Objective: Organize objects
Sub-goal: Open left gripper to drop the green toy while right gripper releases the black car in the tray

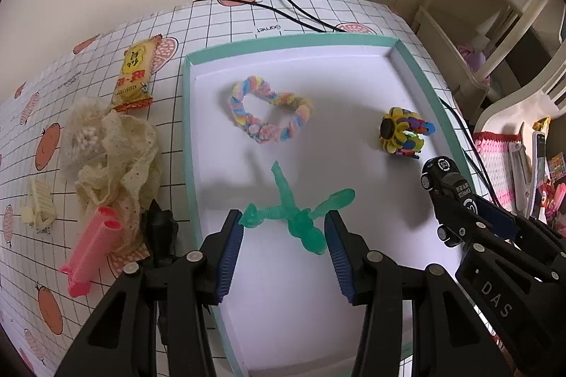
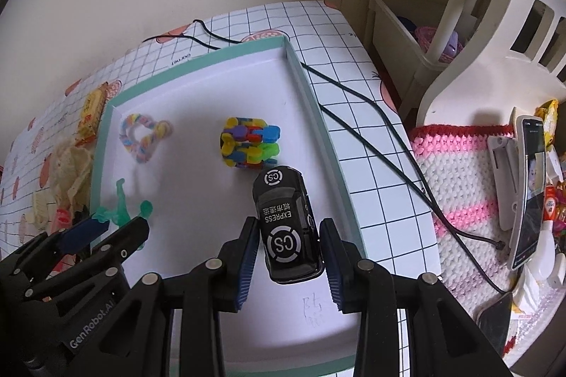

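Black and glossy, the toy car [image 2: 288, 228] bears white "CS" rings and "EXPRESS" lettering; it sits in the teal-rimmed tray [image 2: 327, 143], between the right gripper's [image 2: 288, 256] parted jaws. Left gripper [image 1: 284, 246] jaws gape around a translucent green figure [image 1: 297, 214].

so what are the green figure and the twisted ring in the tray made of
Green figure: looks like translucent moulded plastic or rubber; light passes through it and it shines. Twisted ring: probably fuzzy pipe cleaner, its pastel strands looking soft and matte.
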Motion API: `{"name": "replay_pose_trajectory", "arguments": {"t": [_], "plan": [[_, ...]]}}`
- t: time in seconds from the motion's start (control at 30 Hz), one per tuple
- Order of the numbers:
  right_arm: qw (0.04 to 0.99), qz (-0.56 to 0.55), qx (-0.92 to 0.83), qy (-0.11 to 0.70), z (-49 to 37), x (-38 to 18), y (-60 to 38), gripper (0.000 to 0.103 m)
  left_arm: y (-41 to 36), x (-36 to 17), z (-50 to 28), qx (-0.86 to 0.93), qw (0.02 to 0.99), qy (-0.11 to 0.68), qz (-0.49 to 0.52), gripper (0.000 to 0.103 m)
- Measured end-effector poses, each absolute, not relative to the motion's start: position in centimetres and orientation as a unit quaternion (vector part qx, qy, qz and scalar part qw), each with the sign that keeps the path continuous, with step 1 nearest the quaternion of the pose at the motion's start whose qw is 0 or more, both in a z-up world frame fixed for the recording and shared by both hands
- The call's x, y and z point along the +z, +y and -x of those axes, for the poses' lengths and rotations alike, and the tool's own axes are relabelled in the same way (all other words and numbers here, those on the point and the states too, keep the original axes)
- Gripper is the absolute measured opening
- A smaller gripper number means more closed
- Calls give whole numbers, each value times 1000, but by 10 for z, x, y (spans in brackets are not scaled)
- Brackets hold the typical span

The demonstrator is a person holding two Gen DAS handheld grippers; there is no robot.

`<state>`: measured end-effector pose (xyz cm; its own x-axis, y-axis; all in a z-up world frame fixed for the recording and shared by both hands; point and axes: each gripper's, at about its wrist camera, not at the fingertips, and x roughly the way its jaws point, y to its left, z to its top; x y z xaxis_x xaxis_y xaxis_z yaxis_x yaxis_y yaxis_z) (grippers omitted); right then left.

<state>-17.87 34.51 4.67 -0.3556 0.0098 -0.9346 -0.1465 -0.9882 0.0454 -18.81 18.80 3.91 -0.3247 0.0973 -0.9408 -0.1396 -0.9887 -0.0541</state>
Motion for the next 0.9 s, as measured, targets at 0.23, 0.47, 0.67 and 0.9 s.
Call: {"name": "replay_pose_trajectory", "arguments": {"t": [0.23,0.47,0.67,0.9], "plan": [[50,569,819,52,180,43,341,38,185,33,190,810,74,15,582,49],[55,569,819,48,180,43,341,38,181,35,192,811,73,10,581,50],[57,568,820,49,180,45,341,38,178,42,191,816,74,5,574,60],[63,562,823,51,179,50,343,44,172,52,192,824,70,1,563,65]]}}
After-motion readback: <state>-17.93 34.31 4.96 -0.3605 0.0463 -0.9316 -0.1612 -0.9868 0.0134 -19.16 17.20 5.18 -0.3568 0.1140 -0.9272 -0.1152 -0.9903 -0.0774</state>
